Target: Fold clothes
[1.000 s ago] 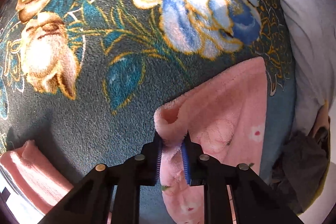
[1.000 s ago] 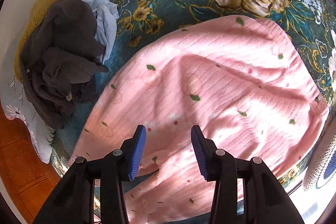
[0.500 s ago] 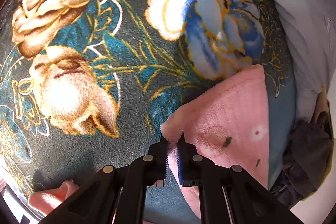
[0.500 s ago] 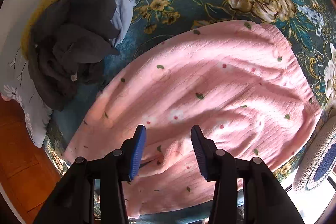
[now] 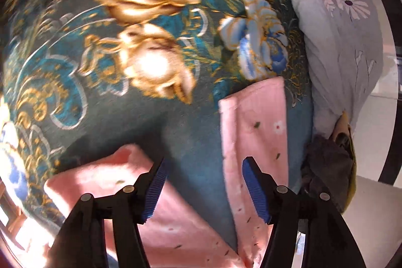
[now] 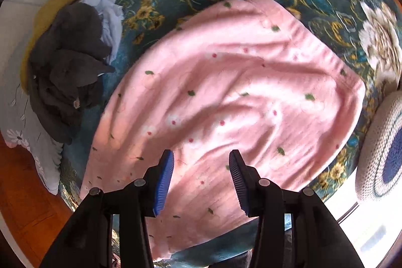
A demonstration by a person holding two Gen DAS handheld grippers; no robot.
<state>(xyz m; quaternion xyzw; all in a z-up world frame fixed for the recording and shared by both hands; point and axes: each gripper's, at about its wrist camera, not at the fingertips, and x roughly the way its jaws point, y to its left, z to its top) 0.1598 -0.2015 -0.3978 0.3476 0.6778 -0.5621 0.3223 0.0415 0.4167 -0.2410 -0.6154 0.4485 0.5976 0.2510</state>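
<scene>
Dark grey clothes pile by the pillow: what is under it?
The dark grey clothes lie on a mustard-yellow garment and pale blue cloth, over the grey floral bedding. Anything deeper is covered.

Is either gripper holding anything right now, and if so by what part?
Nothing is held. The left gripper and right gripper are both open above the pink floral fleece garment.

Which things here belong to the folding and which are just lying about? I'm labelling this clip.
Folding:
pink fleece garment
left gripper, open
right gripper, open

Lying about:
dark grey clothes pile
mustard garment
floral blanket
crocheted cushion
</scene>
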